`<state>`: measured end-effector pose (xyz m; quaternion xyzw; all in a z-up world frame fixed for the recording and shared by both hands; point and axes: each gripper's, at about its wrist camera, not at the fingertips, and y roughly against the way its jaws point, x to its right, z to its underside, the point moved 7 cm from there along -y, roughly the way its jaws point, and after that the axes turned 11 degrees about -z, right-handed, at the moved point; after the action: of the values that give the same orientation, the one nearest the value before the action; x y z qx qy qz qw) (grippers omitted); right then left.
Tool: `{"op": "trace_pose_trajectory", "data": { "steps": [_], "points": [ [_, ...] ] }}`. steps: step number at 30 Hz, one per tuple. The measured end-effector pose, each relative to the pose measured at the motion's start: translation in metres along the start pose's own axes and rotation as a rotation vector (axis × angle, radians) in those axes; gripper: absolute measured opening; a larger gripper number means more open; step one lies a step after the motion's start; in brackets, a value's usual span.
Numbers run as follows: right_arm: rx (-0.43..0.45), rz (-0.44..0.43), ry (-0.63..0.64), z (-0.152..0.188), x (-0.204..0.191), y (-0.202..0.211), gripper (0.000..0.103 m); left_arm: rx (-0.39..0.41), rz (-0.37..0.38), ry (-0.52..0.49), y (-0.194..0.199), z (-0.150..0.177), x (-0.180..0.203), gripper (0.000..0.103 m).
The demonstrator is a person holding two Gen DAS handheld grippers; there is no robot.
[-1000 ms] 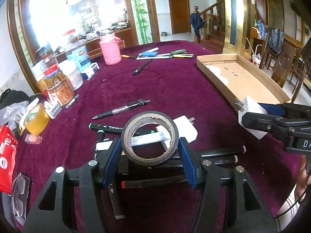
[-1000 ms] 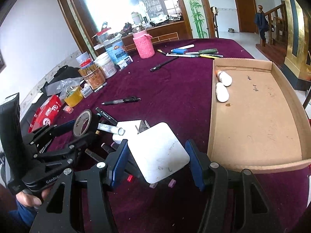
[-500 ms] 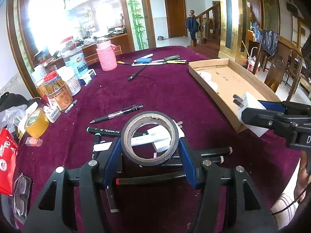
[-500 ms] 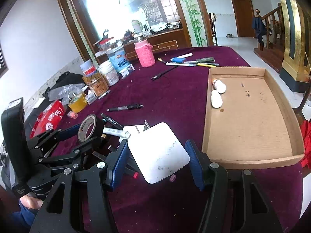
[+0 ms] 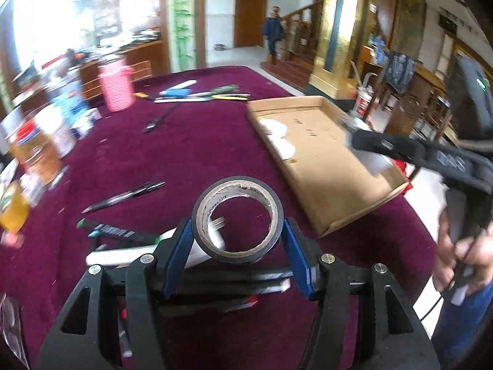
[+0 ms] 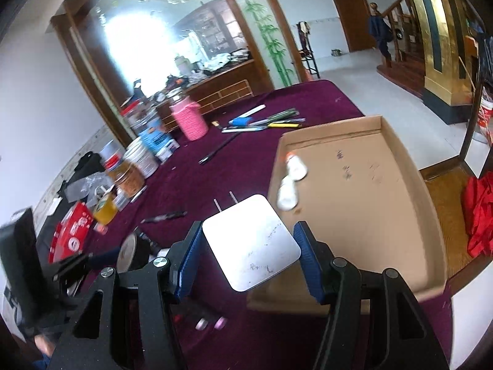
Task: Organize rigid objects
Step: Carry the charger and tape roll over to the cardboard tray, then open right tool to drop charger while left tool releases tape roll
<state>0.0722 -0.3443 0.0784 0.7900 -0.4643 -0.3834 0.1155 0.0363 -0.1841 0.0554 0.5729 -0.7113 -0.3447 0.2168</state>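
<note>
Bright window (image 6: 148, 46), brown door (image 5: 249, 12), gold pillar (image 5: 336, 27) (glossy), wood stairs (image 6: 403, 71)

The black tape roll (image 5: 237, 219) stands on edge between blue jaws, its pale cardboard core facing the left camera, lifted above the maroon surface (image 5: 197, 154). The white square charger (image 6: 251, 242) is pinched flat side up, a few dark scuffs on its face, two metal prongs pointing away, hanging at the near left corner of the cardboard tray (image 6: 406, 154). That tray is shallow, brown and open-topped, with two small white bottles (image 6: 291, 182) lying side by side near its left wall. Pens and markers (image 5: 123, 199) lie scattered on the cloth below the roll, some black, one white, blurred.
</note>
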Motion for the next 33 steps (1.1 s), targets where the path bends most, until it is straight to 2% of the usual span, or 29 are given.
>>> {"op": "trace_pose_trajectory", "data": {
  "steps": [5, 12, 22, 28, 33],
  "points": [
    [-0.044, 0.054, -0.062, -0.038, 0.043, -0.019, 0.053, -0.041, 0.106, -0.050, -0.033, -0.033, 0.064, 0.057],
    [-0.158, 0.137, -0.085, -0.074, 0.094, -0.073, 0.053, -0.142, 0.153, -0.032, -0.101, -0.058, 0.120, 0.057],
    [-0.269, 0.145, -0.108, -0.090, 0.138, -0.117, 0.053, -0.226, 0.136, 0.042, -0.143, -0.072, 0.134, 0.057],
    [-0.306, 0.151, -0.089, -0.091, 0.148, -0.131, 0.053, -0.247, 0.126, 0.064, -0.154, -0.069, 0.138, 0.057],
    [-0.330, 0.138, -0.062, -0.092, 0.148, -0.139, 0.053, -0.220, 0.110, 0.046, -0.150, -0.069, 0.141, 0.057]
  ]
}}
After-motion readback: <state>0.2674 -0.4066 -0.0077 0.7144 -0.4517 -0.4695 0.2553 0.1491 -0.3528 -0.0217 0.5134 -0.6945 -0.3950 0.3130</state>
